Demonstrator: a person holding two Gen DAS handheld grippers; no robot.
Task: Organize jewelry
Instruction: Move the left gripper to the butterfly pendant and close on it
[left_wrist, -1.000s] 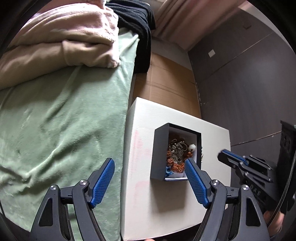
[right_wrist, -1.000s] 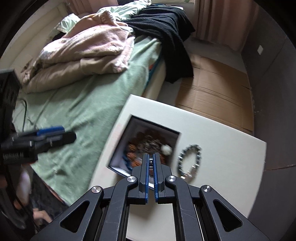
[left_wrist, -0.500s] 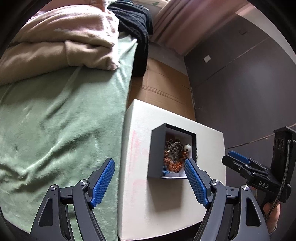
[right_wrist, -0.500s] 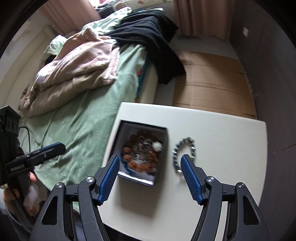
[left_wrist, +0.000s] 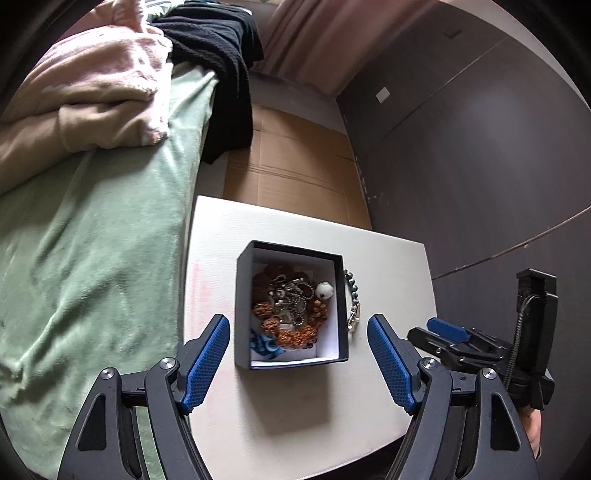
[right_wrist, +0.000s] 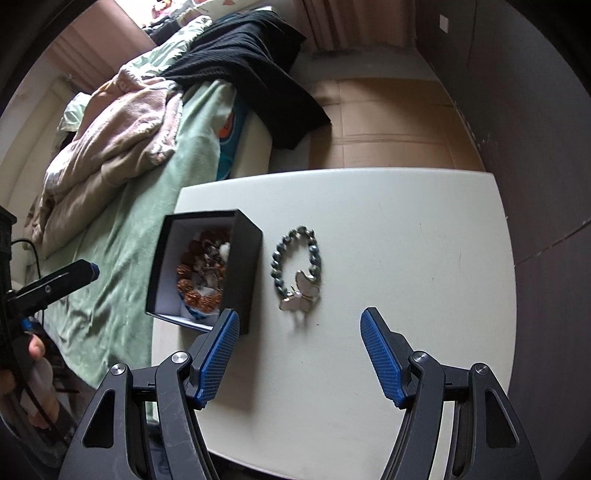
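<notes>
2 spread tools (left_wrist: 297, 354) (right_wrist: 300, 350) hover above box (left_wrist: 243, 306), bracelet (right_wrist: 295, 264) beside it.

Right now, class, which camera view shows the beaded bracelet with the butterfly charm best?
The right wrist view: the bracelet lies whole on the white table beside the black box, butterfly charm clear. The left wrist view shows only a sliver of it behind the box wall.

the right gripper (right_wrist: 300, 356), pinched together over the black box (right_wrist: 242, 269) a second ago, now stands spread wide above the white table (right_wrist: 406, 258). the beaded bracelet (right_wrist: 297, 264) lies just beside the box, in fuller view.
</notes>
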